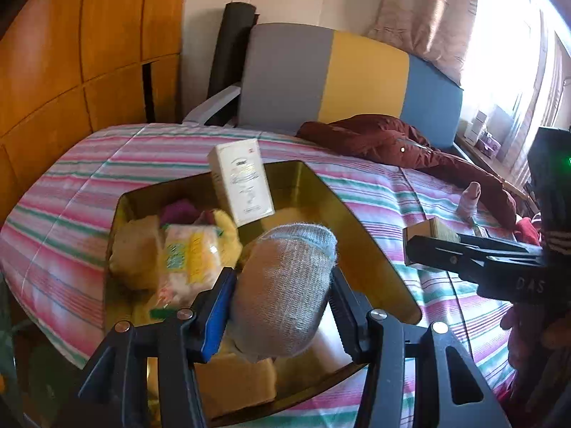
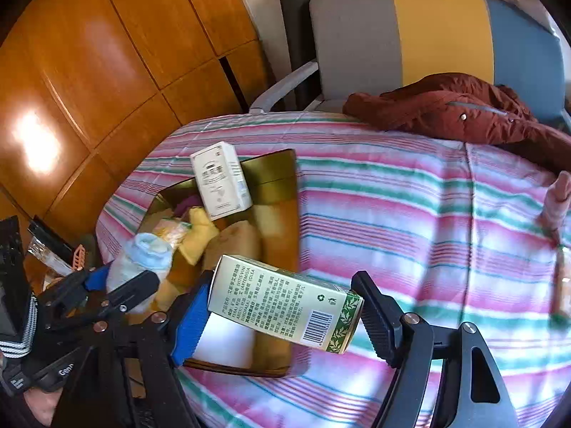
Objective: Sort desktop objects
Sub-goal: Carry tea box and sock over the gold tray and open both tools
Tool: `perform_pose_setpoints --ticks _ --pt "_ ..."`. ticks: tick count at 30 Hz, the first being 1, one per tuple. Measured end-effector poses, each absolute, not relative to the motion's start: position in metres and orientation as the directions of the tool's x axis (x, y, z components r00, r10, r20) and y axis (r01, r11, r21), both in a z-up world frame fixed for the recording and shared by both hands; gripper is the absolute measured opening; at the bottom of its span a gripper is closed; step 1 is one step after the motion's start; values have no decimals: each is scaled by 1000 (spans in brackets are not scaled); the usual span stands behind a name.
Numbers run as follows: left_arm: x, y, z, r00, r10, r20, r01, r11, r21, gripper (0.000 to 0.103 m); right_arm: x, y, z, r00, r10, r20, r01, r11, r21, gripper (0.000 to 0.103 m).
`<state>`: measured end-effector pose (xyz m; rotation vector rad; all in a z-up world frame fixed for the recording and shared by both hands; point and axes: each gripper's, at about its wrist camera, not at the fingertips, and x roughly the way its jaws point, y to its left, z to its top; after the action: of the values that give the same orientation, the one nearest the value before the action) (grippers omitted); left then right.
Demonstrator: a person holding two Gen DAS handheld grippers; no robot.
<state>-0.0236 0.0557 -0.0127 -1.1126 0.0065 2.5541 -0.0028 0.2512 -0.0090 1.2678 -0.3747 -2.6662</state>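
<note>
My left gripper (image 1: 280,280) is shut on a rolled grey sock (image 1: 285,278) and holds it over the near part of an open gold tin (image 1: 357,228) on the striped bed. The tin holds a white carton (image 1: 242,182) standing on end, yellow cloth, a yellow-green packet (image 1: 189,253) and tan blocks. In the right wrist view my right gripper (image 2: 282,306) is shut lengthwise on a green-and-white carton (image 2: 285,303), just right of the tin (image 2: 282,178). The left gripper (image 2: 121,280) with the sock (image 2: 142,260) shows at the left there. The right gripper (image 1: 428,246) shows at the right edge of the left wrist view.
A dark red jacket (image 2: 464,107) lies at the far side of the striped cover (image 2: 410,214), in front of a grey, yellow and blue chair (image 2: 428,25). A pink sock (image 2: 556,196) lies at the right. Wooden wardrobe doors (image 2: 107,71) stand at the left.
</note>
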Motion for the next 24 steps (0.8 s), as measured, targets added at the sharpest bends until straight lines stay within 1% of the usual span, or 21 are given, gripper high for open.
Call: perform_pose_setpoints --ticks 6,15,19,24 --pt "-18 33 -19 -625 324 -710 -296 -940 -168 52 9 226 -12 -632 -280 -722 47 -945 325 77" --pt "0 -18 -20 -638 357 -682 -270 -934 -235 52 17 207 -22 -616 -290 -732 45 -941 335 77" --pt "6 -21 -22 -630 390 -672 -298 -920 -254 52 17 202 -24 -611 -292 -735 49 -942 333 77" --pt "6 -4 -25 -595 447 -668 -358 -892 -278 52 12 202 -26 -607 -297 -737 42 -938 343 77"
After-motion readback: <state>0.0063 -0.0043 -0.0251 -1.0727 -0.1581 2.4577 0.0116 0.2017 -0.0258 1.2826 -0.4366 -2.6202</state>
